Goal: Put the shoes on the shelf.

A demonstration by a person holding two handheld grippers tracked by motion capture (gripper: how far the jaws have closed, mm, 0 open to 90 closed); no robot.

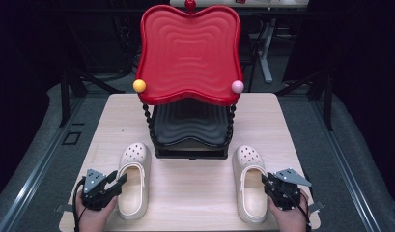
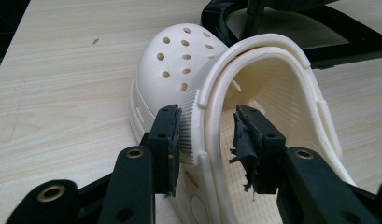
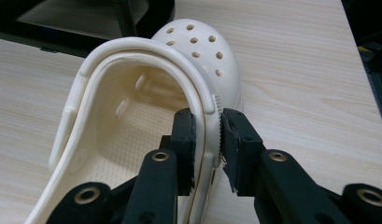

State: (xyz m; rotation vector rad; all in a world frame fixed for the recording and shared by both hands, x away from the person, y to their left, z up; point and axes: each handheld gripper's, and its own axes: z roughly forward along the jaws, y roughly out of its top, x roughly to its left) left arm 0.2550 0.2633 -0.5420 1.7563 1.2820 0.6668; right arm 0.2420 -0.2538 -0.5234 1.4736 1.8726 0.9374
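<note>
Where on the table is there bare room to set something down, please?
Between the left clog and right clog, in front of the black rack, the table is bare. Also free: strips either side of the rack. The near corners are crowded by the left gripper and right gripper.

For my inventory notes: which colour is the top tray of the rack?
Red, with a wavy ridged surface; the top tray shows best in the high view.

The clogs (image 1: 134,180) are showing matt cream foam-like plastic, ribbed along the sides. The table (image 1: 195,186) is looking like pale, smooth wood grain, while the red tray (image 1: 189,53) is gleaming as glossy rippled plastic.
</note>
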